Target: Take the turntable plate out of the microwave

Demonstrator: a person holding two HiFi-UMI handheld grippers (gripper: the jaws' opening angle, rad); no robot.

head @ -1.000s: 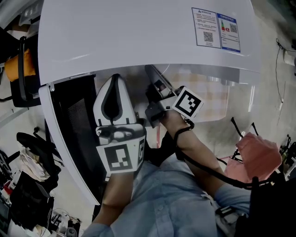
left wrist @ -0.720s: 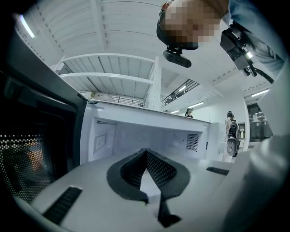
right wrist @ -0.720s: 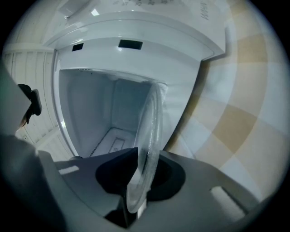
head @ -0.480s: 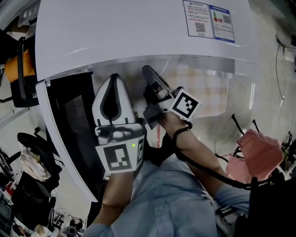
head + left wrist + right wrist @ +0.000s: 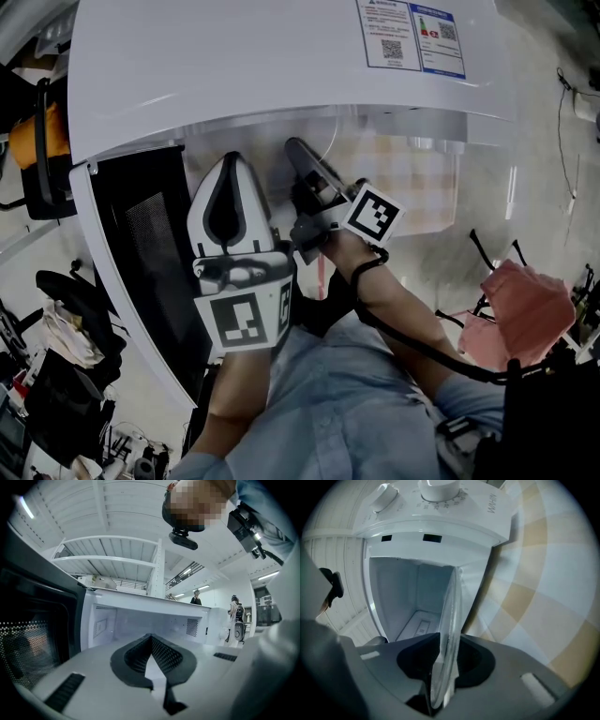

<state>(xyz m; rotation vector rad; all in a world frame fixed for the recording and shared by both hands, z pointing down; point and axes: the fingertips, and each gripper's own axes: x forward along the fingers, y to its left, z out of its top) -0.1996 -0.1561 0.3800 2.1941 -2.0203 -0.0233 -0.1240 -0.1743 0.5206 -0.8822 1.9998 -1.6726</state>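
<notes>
The white microwave [image 5: 281,66] stands with its door [image 5: 141,244] swung open to the left. The clear glass turntable plate [image 5: 451,611] shows edge-on in the right gripper view. It reaches from the cavity [image 5: 412,597] back between the jaws of my right gripper [image 5: 445,648]. Those jaws are opening, but the pads still lie against the plate's rim. In the head view the right gripper [image 5: 292,145] points into the microwave's mouth, where the plate is hard to make out. My left gripper [image 5: 234,157] hovers level before the opening, shut and holding nothing [image 5: 150,638].
Two control knobs [image 5: 438,487] sit on the microwave's panel beside the cavity. A checked cloth [image 5: 543,597] covers the table [image 5: 412,187] under the microwave. Chairs, bags and a pink cloth [image 5: 525,309] lie on the floor around the person.
The head view has shifted slightly. Both grippers stay about where they were, and the plate's rim remains between the right jaws.
</notes>
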